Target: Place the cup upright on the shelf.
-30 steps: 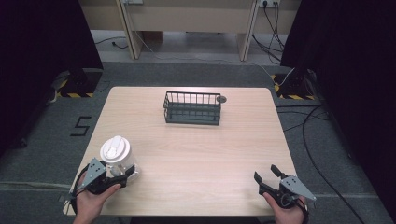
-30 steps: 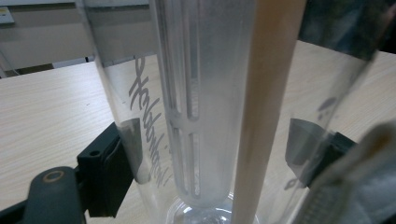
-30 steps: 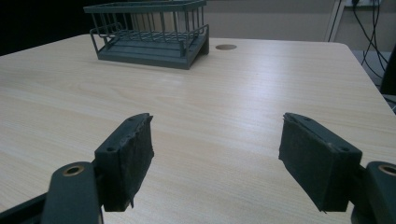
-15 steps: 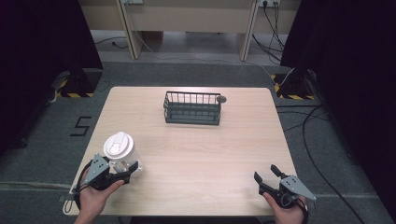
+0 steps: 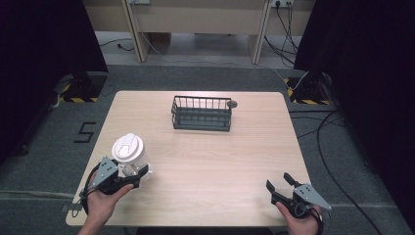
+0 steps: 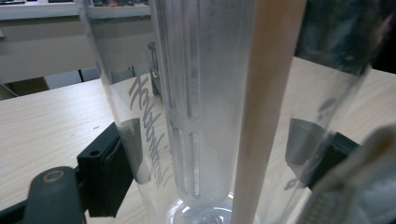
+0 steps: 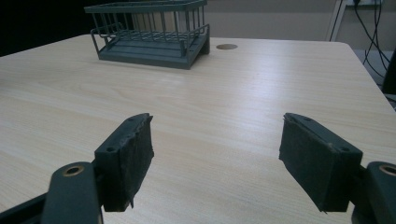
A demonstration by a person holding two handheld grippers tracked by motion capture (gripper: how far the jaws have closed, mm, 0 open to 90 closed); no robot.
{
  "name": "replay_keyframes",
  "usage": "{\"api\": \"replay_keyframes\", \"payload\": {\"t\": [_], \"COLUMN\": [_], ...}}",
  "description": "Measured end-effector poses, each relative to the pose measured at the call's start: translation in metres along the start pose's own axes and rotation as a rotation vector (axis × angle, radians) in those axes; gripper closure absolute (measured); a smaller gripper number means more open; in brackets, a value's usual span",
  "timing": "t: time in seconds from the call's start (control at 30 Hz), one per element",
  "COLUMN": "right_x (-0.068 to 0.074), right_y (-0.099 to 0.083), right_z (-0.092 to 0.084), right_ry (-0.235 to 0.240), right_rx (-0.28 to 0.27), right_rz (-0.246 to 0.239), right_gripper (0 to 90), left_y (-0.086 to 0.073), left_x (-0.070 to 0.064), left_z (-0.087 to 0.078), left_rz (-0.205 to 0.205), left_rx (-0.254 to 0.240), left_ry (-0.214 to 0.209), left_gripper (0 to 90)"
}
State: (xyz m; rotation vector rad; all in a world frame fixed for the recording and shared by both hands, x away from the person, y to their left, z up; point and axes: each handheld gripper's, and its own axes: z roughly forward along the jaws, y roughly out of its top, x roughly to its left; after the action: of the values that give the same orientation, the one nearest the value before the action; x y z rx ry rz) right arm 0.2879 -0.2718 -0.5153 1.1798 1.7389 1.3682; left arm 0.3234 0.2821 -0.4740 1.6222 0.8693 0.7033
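We hold the clear cup (image 5: 131,155) with its white lid at the near left of the table (image 5: 215,161), our left gripper (image 5: 128,172) closed low around its wall so it stays upright. Our right gripper (image 5: 280,187) rests at the near right, jaws wide apart and empty, facing the wire basket (image 5: 201,112).

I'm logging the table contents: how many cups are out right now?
1. A clear cup with a white lid stands near the table's front left corner, between the pads of the left claw. The wire basket looks empty, though its floor is partly screened.
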Motion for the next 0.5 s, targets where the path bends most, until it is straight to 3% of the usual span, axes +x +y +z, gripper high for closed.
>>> {"api": "replay_keyframes", "payload": {"t": [0.5], "right_x": [0.000], "right_y": [0.000], "right_z": [0.000], "right_ry": [0.002], "right_rx": [0.003], "right_rz": [-0.001], "right_gripper": [26.0], "left_y": [0.009], "left_x": [-0.001], "left_z": [0.013], "left_rz": [0.005], "left_rx": [-0.009], "left_ry": [-0.013], "left_gripper": [17.9]}}
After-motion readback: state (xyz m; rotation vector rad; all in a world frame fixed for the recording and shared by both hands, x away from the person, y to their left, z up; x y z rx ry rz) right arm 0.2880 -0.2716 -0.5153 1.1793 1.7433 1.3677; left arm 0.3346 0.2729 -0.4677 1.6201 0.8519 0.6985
